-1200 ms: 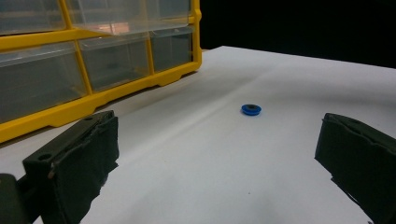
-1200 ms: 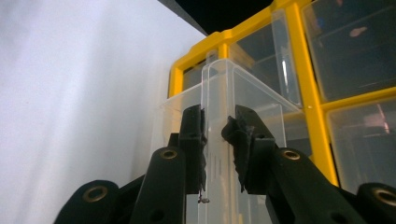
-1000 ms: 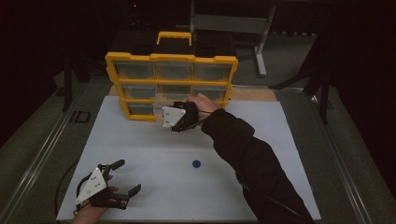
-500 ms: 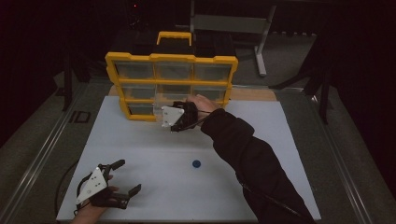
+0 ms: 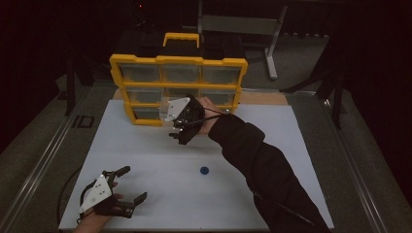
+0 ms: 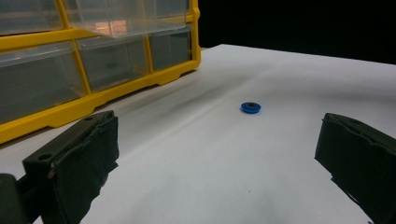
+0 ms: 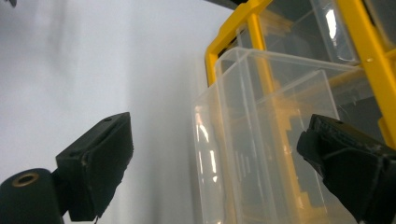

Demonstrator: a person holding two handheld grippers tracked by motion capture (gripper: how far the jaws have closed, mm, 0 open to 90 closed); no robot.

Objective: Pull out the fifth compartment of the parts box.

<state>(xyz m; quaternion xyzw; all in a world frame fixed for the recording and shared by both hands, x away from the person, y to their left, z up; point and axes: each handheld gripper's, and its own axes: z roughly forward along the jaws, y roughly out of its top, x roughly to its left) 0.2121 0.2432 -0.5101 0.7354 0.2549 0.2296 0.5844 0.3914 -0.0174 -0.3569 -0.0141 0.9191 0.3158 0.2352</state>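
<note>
Dark room, grey metal stand

A small blue ring lies on the white table (well apart).

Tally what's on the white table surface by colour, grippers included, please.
Yellow: 1, the drawer organizer
Clear: 1, the pulled-out drawer
Blue: 1, the small ring
Black: 2, the left gripper and right gripper
Total: 5

Lab bench – white board, dark surround, metal stand.
</note>
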